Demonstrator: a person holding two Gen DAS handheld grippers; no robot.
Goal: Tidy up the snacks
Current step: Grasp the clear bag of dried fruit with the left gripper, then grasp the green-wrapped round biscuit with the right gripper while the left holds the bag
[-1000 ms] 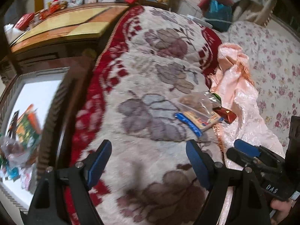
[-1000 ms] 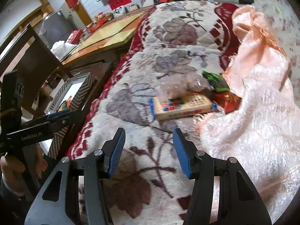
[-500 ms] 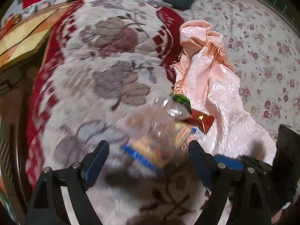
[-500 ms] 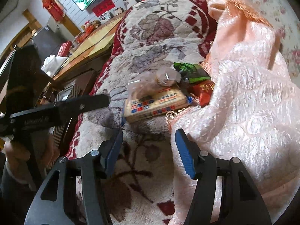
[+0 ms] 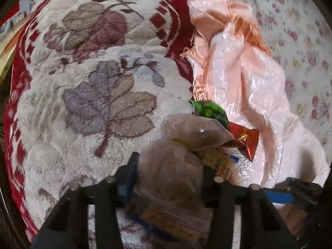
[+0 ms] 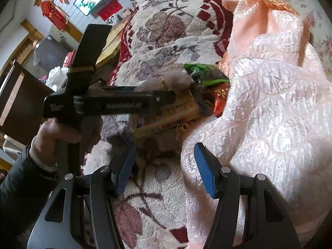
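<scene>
Two grippers are over a small heap of snacks on a flowered plush blanket (image 5: 87, 95). The left gripper (image 5: 168, 172) has its jaws on either side of a clear bag (image 5: 172, 164) of brownish snacks; the jaws are closing with the bag between them, and the blue pads appear to sit against its sides, though blur keeps me from confirming firm pressure. Under and just behind the jaws lies a flat yellow box (image 5: 172, 226) with blue edging, part of it showing past the right finger. Beyond the jaw tips a second clear bag (image 5: 195, 130) rests on the heap. Further ahead and to the right of the jaws are a green packet (image 5: 209, 110) and a red foil packet (image 5: 247, 139), both touching the edge of a pink satin cloth (image 5: 249, 78).

The right gripper (image 6: 164, 166) stands with its jaws apart and nothing between them, above the blanket where it meets the pink cloth (image 6: 269, 108). Ahead of its jaws lies the yellow box (image 6: 166, 118), with the green packet (image 6: 201, 70) and the red packet (image 6: 220, 97) beyond it. A hand (image 6: 62, 137) in a dark sleeve holds the left gripper's handle to the left of the right jaws, its black body crossing above the box.
</scene>
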